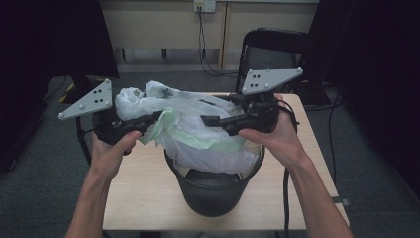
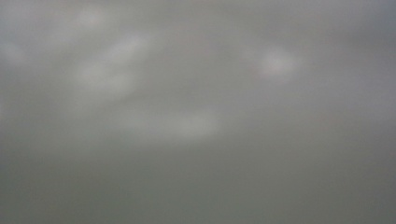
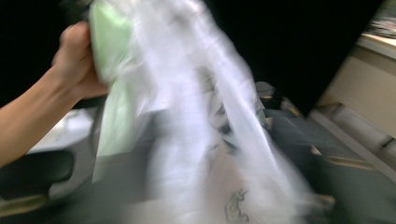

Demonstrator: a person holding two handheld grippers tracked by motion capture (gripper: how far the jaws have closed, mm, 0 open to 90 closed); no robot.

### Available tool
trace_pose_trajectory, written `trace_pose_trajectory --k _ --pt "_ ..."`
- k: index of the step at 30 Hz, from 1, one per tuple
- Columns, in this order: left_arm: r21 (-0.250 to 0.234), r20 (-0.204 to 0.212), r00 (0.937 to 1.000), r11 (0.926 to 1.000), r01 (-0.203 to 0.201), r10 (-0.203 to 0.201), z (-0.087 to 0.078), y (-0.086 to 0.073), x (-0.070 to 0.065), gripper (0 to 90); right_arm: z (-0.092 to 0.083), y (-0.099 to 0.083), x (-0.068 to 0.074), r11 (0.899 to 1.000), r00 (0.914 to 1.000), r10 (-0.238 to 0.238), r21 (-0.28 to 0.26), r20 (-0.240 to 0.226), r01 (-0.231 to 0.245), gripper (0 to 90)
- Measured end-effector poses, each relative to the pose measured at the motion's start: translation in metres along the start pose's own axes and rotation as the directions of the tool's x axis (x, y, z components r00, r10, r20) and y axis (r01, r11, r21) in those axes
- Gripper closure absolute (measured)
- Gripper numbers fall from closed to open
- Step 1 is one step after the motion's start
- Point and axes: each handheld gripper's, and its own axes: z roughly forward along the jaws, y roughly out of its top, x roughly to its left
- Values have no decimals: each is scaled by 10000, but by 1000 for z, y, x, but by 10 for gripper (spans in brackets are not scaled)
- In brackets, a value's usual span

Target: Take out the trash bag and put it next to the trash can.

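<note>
A black bin (image 1: 213, 193) stands on the wooden table (image 1: 143, 188). A white and pale green plastic bag (image 1: 198, 129) bulges out of its mouth. At the bag's left edge, my left gripper (image 1: 151, 119) is shut on a fold of the plastic. Blurred grey-white plastic (image 2: 187, 121) covers the left gripper view. My right gripper (image 1: 210, 111) reaches in from the right over the bag, its jaws apart and one black jaw lying along the plastic. The right gripper view is motion-blurred: the bag (image 3: 196, 107) hangs stretched in front, and the person's other hand (image 3: 77, 60) holds up its green edge.
A black chair (image 1: 275, 49) stands behind the table's far right corner. A cable (image 1: 286, 198) trails down from the right gripper past the table's right side. Grey carpet surrounds the table, and a dark screen stands at the left.
</note>
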Motion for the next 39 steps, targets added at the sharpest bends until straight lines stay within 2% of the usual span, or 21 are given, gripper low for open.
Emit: trace_pose_trajectory --k 1,3,5,6,7,8,12,15,17,19,20,21,24,25,26,27,29,30,32,35,39 --pt "0 0 10000 10000 0 0 0 0 0 825 1 -2 0 9999 9998 -115 52 -182 116 603" --pt "-104 481 9987 9998 148 -143 5 -2 0 607 5 -4 2 9996 9989 -255 148 -384 261 763" --pt "43 702 9974 9998 175 -177 12 -4 -1 412 9 -2 4 9997 9964 -245 46 -813 249 825" --pt "248 728 9972 9996 155 -173 17 -4 -3 412 9 -2 4 9997 9964 -245 46 -813 249 825" --pt "456 763 9969 9989 131 -165 22 -5 -4 255 11 4 6 9995 9950 -261 -178 -966 245 858" --pt "619 734 9972 9981 62 -107 28 -5 -6 255 11 4 6 9995 9950 -261 -178 -966 245 858" --pt "1297 405 9990 9912 -245 194 47 -5 -14 142 12 22 12 9956 9928 -291 -915 -1160 185 877" --pt "1174 292 9993 9928 -254 221 54 -4 -18 136 11 33 13 9902 9933 -265 -1392 -1125 106 882" --pt "1346 200 9997 9908 -166 141 59 -6 -18 139 9 38 13 9845 9922 -214 -1754 -1228 -5 885" --pt "1994 -293 9983 9789 -441 510 67 -11 -20 170 6 41 13 9788 9928 -205 -2048 -1178 -41 886" --pt "2202 -298 9976 9739 -543 624 71 -14 -21 199 5 42 14 9775 9933 -211 -2110 -1137 -34 887" --pt "2185 -195 9979 9742 -565 622 73 -16 -21 258 4 43 14 9769 9933 -192 -2134 -1139 -56 887" --pt "2095 96 9984 9762 -559 551 73 -18 -21 563 3 40 14 9773 9936 -122 -2117 -1126 -120 887" --pt "2006 173 9983 9779 -585 562 72 -17 -20 722 -1 37 12 9755 9940 -66 -2195 -1090 -175 875" --pt "1971 234 9981 9785 -610 575 71 -17 -20 722 -1 37 12 9755 9940 -66 -2195 -1090 -175 875" --pt "1917 275 9980 9795 -618 576 70 -16 -20 768 -3 36 11 9750 9946 -80 -2217 -1038 -153 831" --pt "1884 353 9978 9801 -623 566 67 -16 -20 806 -7 34 9 9772 9961 14 -2114 -883 -201 597" --pt "1814 385 9980 9818 -560 498 66 -16 -20 815 -8 32 10 9805 9981 122 -1949 -596 -237 458" --pt "1712 438 9981 9840 -493 424 64 -15 -19 823 -9 29 10 9853 9999 139 -1705 30 -132 310" --pt "1559 391 9985 9868 -445 389 59 -14 -17 829 -13 23 9 9890 9985 97 -1477 538 -17 236" --pt "1056 334 9991 9940 -296 262 50 -9 -15 840 -10 12 2 9964 9987 218 -827 468 -178 187"
